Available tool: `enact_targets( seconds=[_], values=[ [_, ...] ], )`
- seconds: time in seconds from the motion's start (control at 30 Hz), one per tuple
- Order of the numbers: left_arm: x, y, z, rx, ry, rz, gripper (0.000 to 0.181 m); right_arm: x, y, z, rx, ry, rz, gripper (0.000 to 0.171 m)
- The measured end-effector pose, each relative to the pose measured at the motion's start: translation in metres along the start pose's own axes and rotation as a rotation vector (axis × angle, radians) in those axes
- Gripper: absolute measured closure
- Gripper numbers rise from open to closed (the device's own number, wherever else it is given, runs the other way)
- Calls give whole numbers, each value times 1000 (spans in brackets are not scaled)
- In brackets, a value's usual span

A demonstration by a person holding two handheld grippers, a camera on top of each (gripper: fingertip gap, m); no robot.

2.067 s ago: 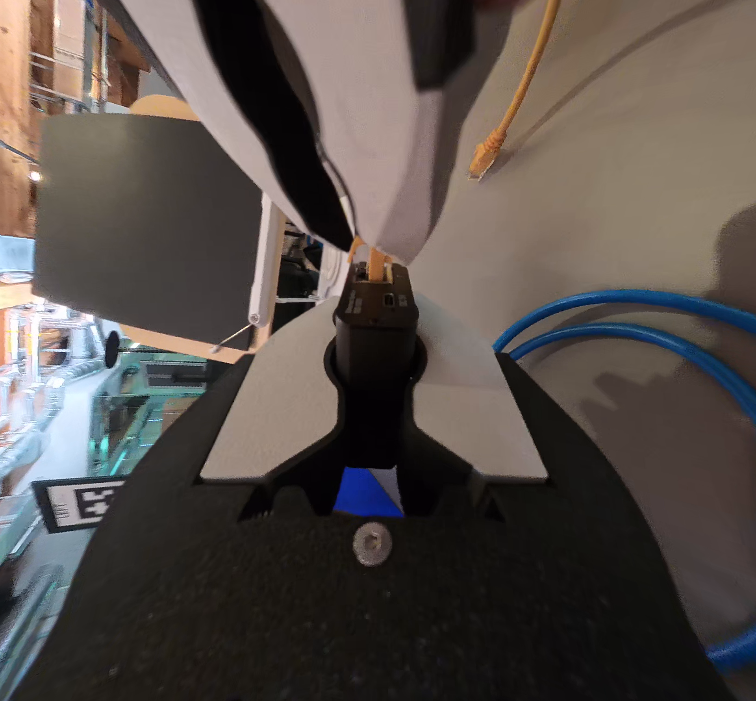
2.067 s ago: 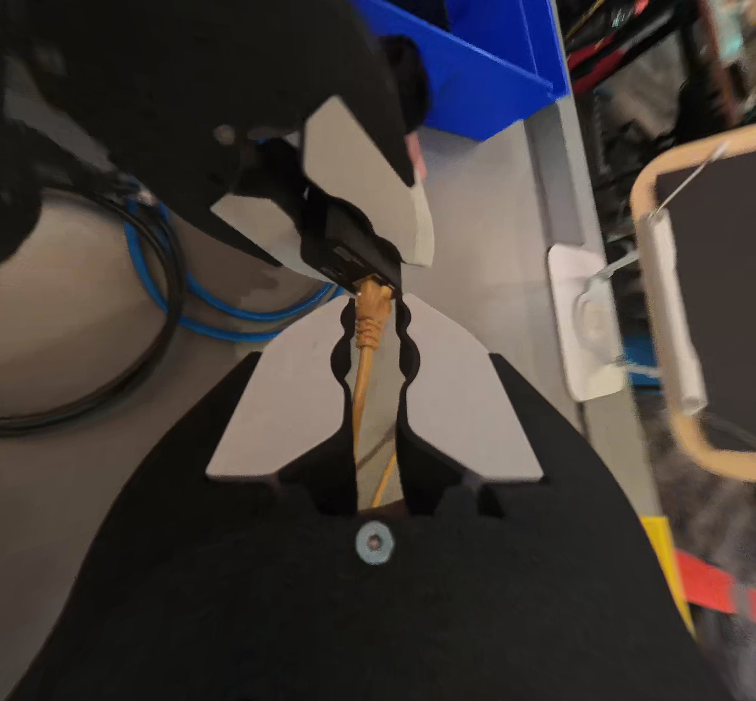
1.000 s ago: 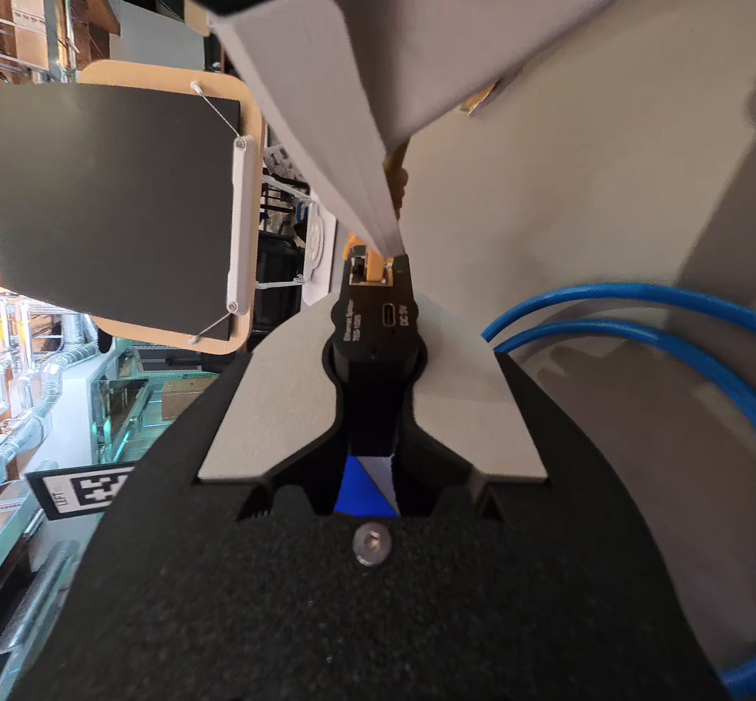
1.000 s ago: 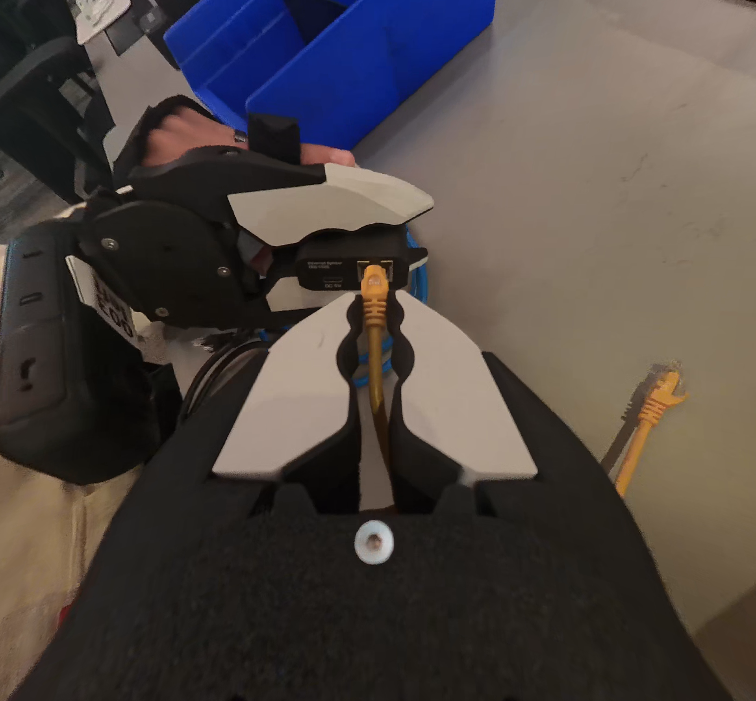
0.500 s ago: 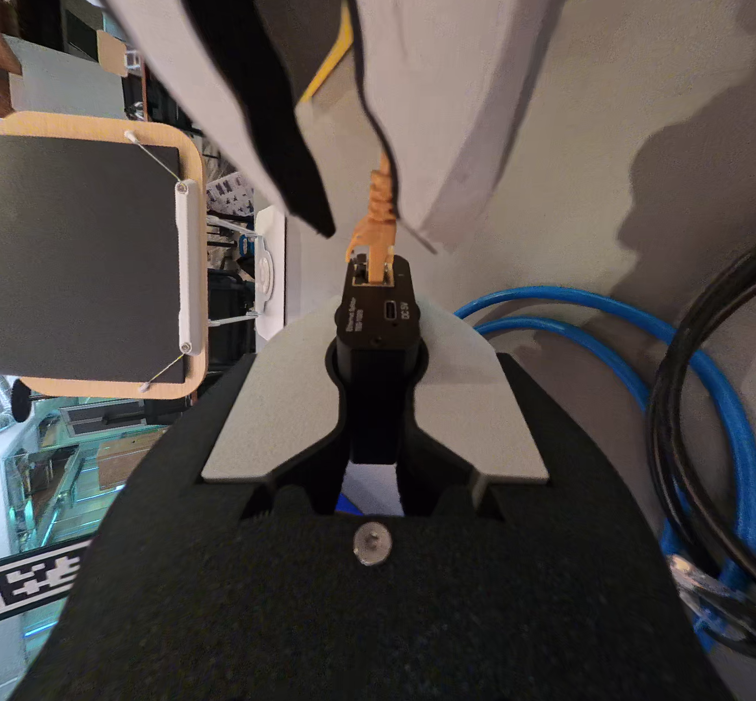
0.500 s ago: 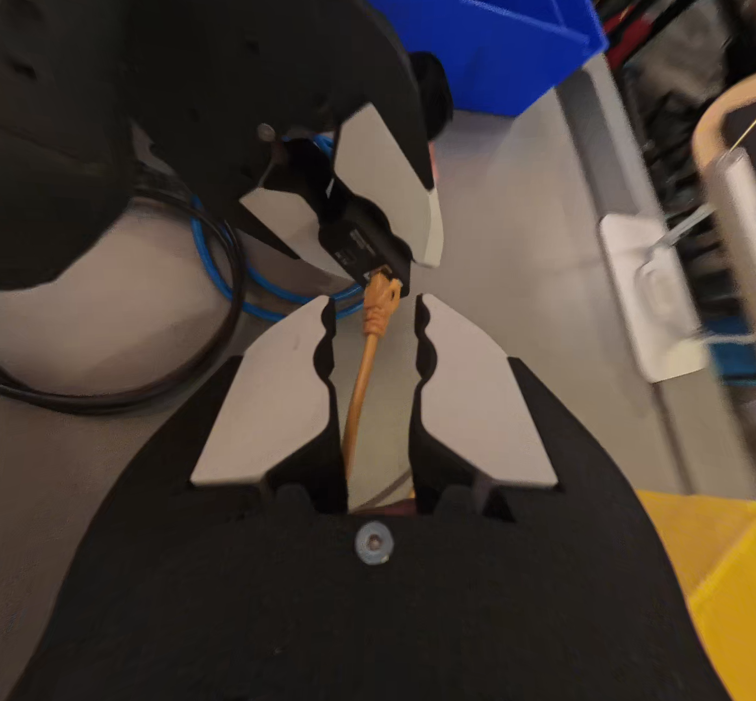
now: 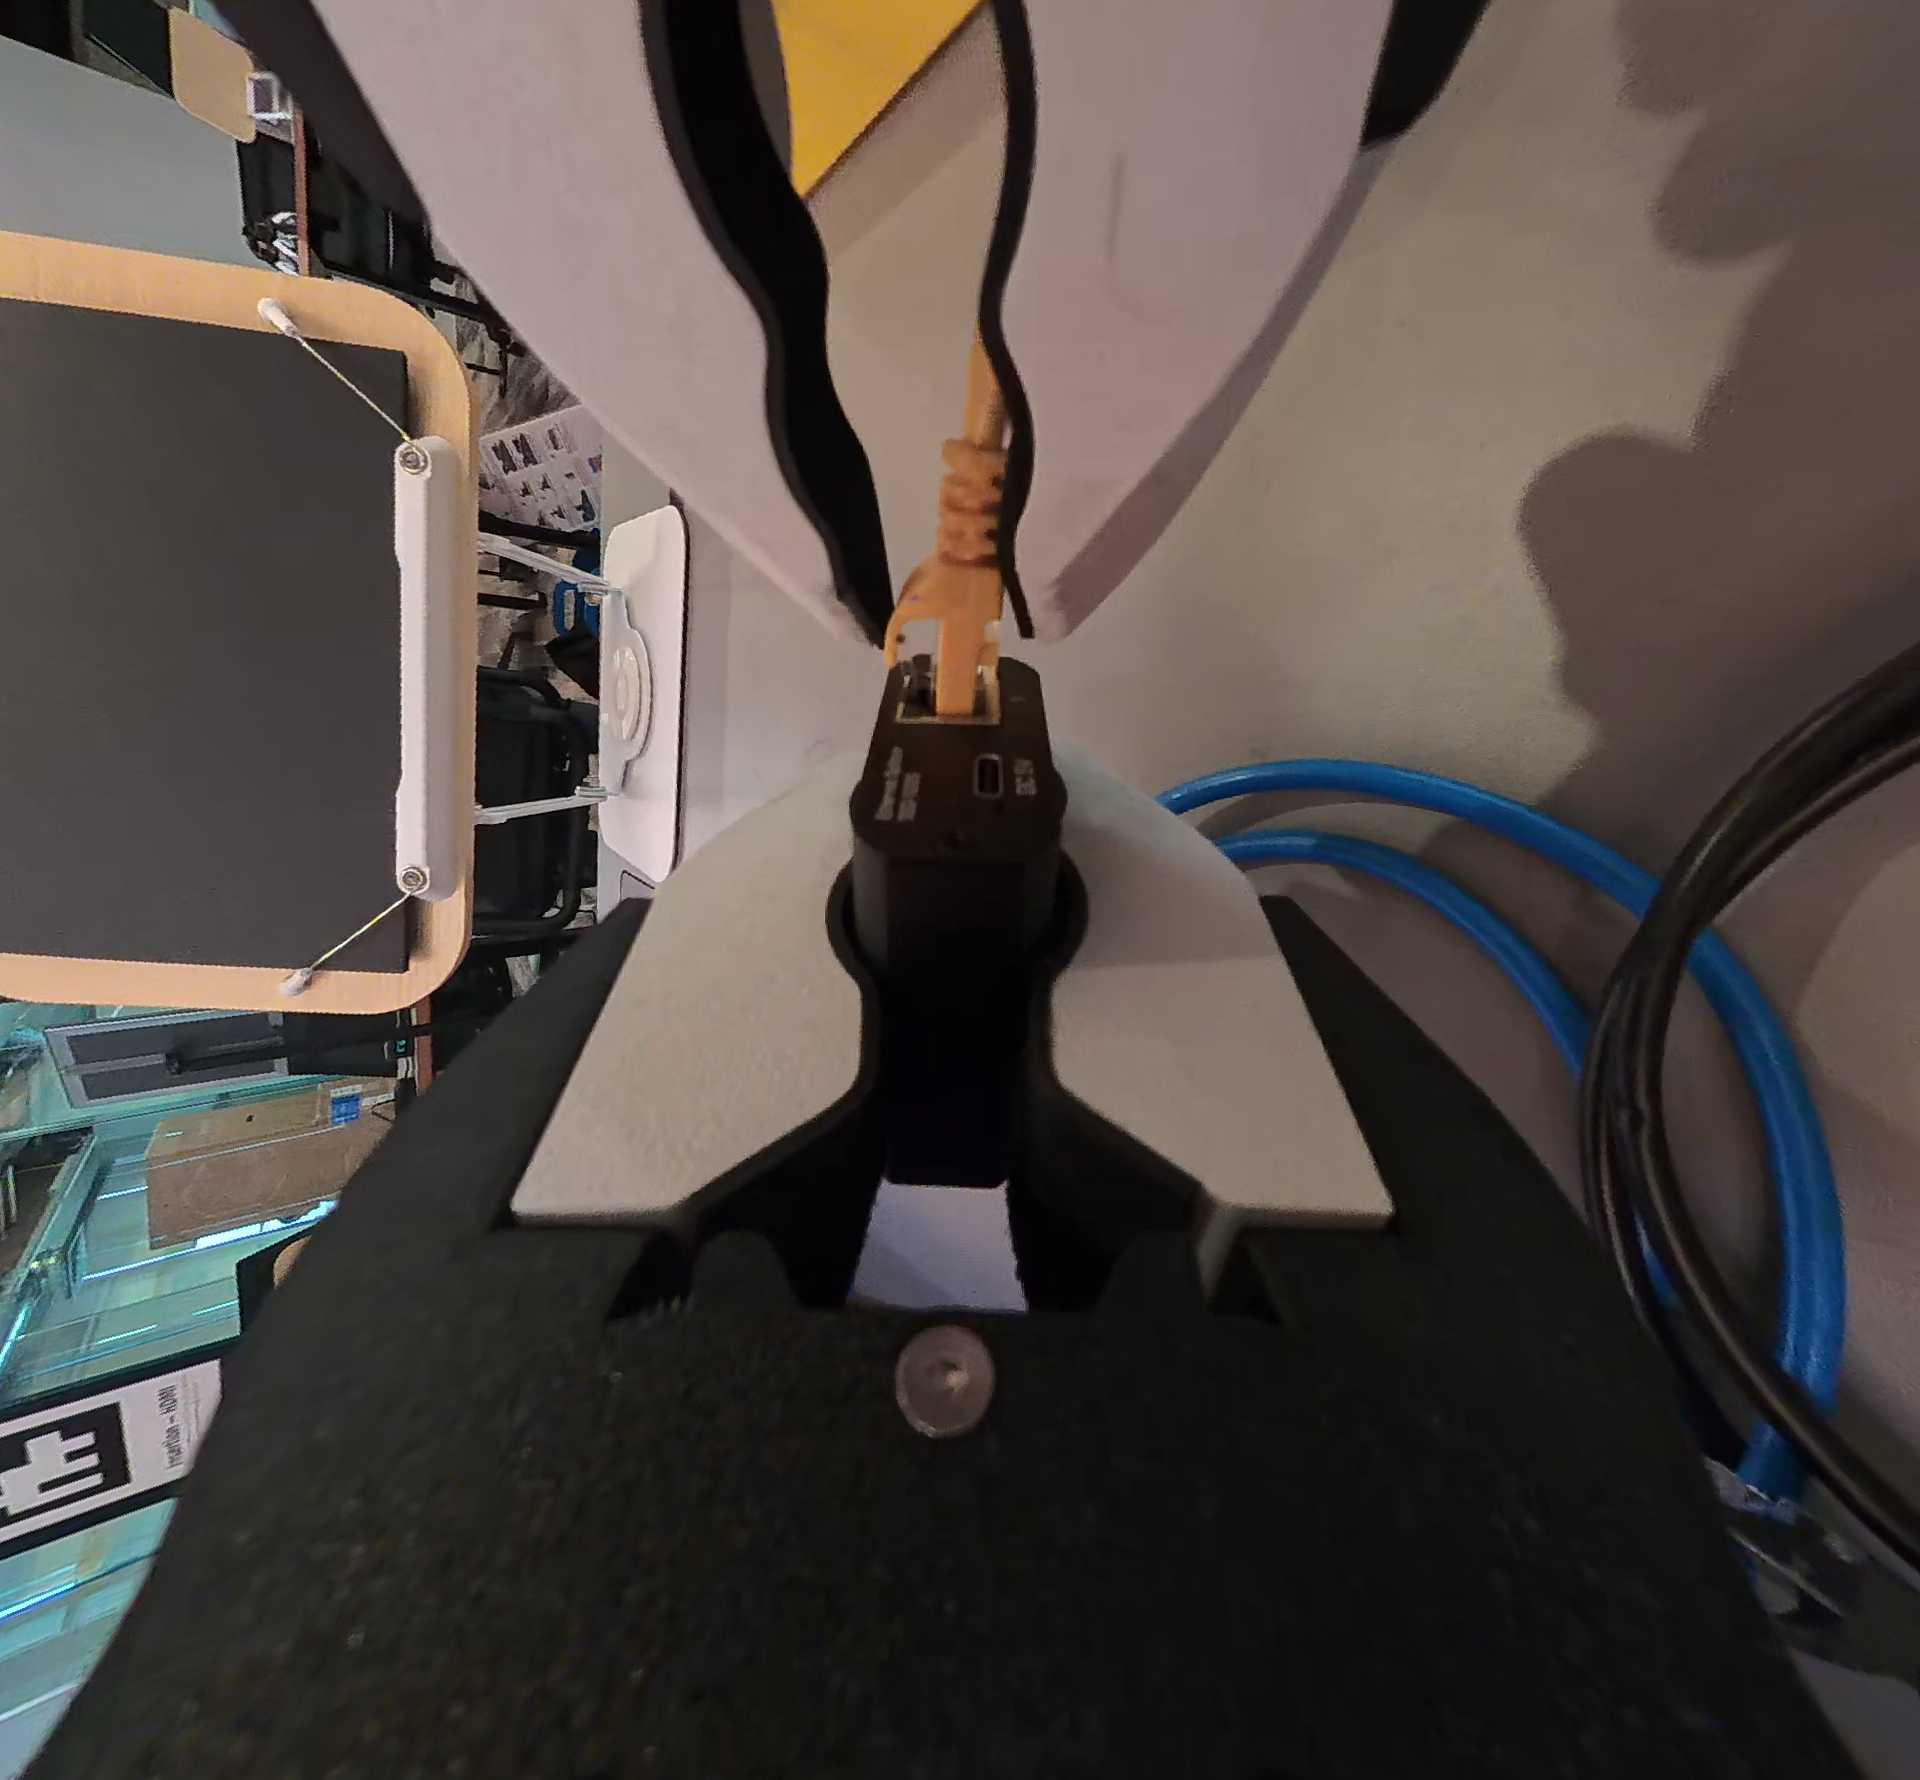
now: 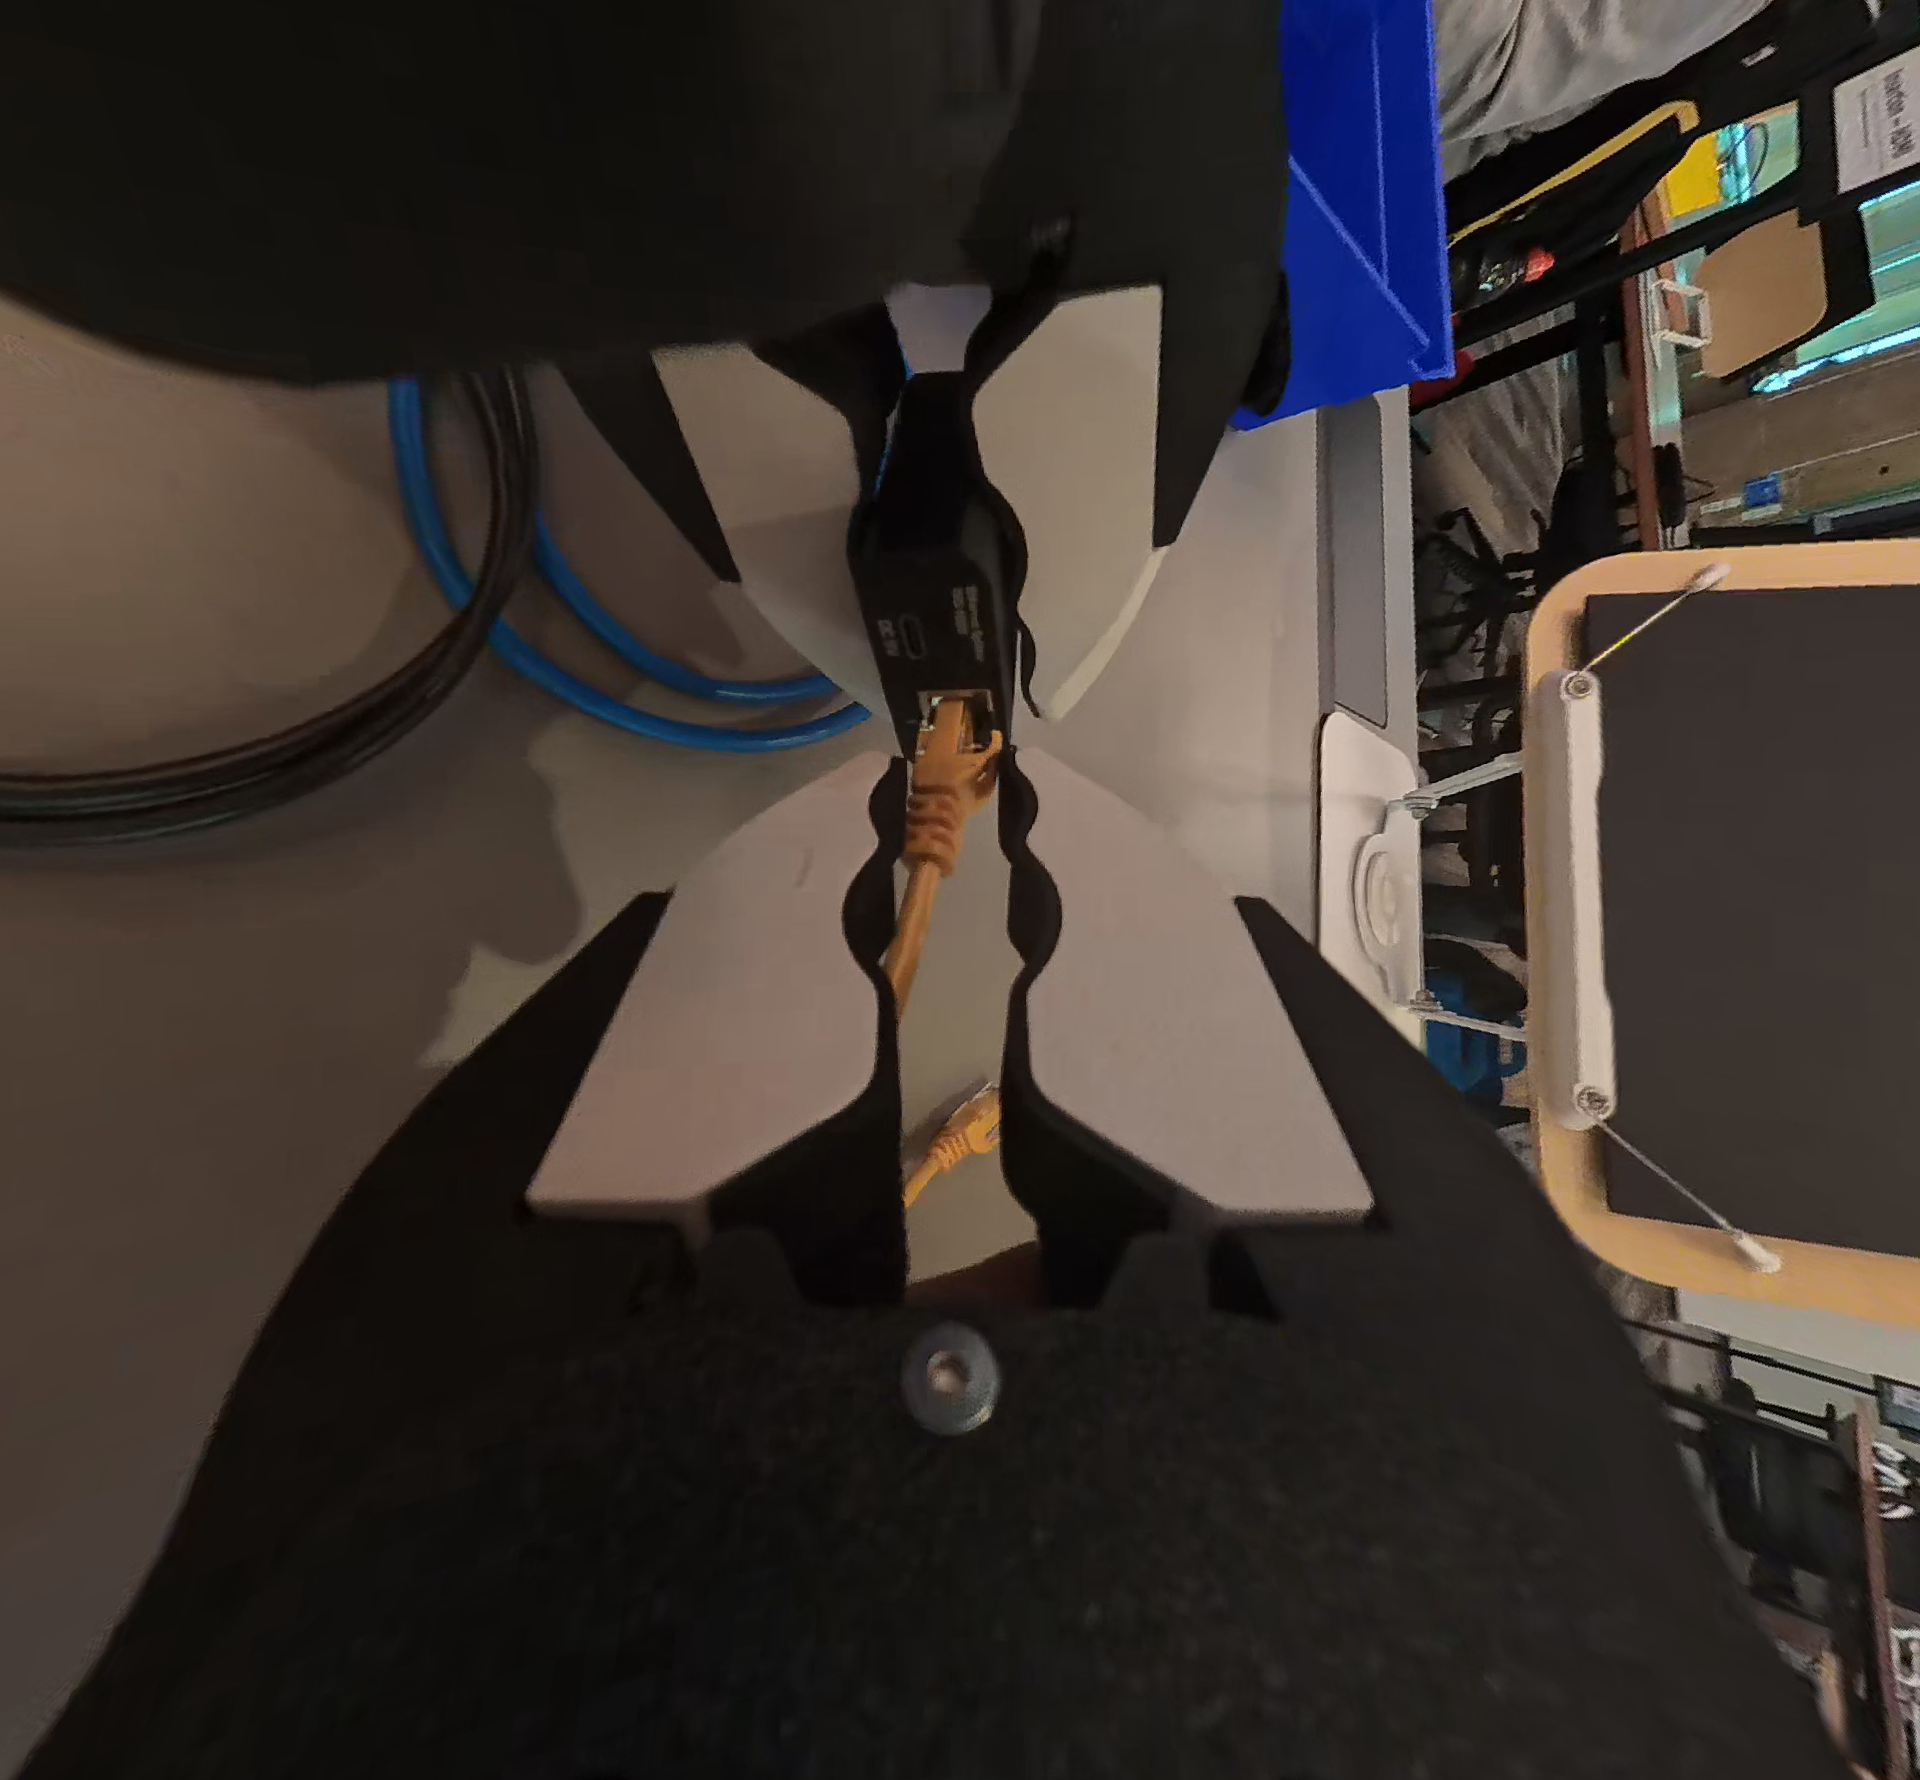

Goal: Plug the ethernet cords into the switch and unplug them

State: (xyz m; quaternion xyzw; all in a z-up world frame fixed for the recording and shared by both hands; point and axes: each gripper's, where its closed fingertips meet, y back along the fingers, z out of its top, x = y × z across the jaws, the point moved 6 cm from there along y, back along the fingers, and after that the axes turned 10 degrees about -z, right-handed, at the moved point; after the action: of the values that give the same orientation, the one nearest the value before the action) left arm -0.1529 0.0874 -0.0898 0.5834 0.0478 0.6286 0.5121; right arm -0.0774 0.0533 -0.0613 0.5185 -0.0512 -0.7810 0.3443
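Observation:
My left gripper (image 7: 956,795) is shut on the small black switch (image 7: 951,951) and holds it off the grey table (image 7: 1558,380). An orange ethernet plug (image 7: 961,577) sits in the switch's port. My right gripper (image 8: 951,769) faces the left one, its fingers closed around the orange plug (image 8: 945,785) right at the switch (image 8: 935,587). The orange cord (image 8: 914,920) runs back between the right fingers. The right gripper (image 7: 945,629) fills the top of the left wrist view. The left gripper (image 8: 951,691) shows at the top of the right wrist view.
A second orange plug (image 8: 951,1143) lies loose on the table (image 8: 260,1003). Coiled blue cable (image 8: 623,691) and black cable (image 8: 312,774) lie beside the switch. A blue bin (image 8: 1361,172) stands behind. A wood-framed black board (image 8: 1745,899) on a white stand (image 8: 1361,847) stands at the table edge. My right fingertips sit around 4 cm from my left ones.
Half a second ago the right gripper's fingers stood wide apart around the plug; now they have closed in on it. Both grippers have lined up head-on. The left gripper still holds the switch.

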Motion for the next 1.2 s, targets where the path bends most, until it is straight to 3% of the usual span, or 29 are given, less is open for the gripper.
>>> enact_targets(
  seconds=[0.3, 0.73, 0.83, 1.03, 1.2],
  values=[
    [1, -1, 0, 0, 3, 22, 156, -4, -2, -1, 2, -1, 65, 160],
    [6, -5, 1, 1, 18, 78, 156, -8, -3, 0, 36, -1, 29, 159],
    [4, -8, 1, 13, -23, 109, 156, -9, -4, -1, 65, -220, 98, 156],
    [0, -14, -3, 40, -88, 180, 156, -15, -1, -11, 134, -951, 299, 148],
    [2, -13, 0, 19, -79, 196, 156, -9, -2, -19, 149, -1147, 337, 151]
  ],
)
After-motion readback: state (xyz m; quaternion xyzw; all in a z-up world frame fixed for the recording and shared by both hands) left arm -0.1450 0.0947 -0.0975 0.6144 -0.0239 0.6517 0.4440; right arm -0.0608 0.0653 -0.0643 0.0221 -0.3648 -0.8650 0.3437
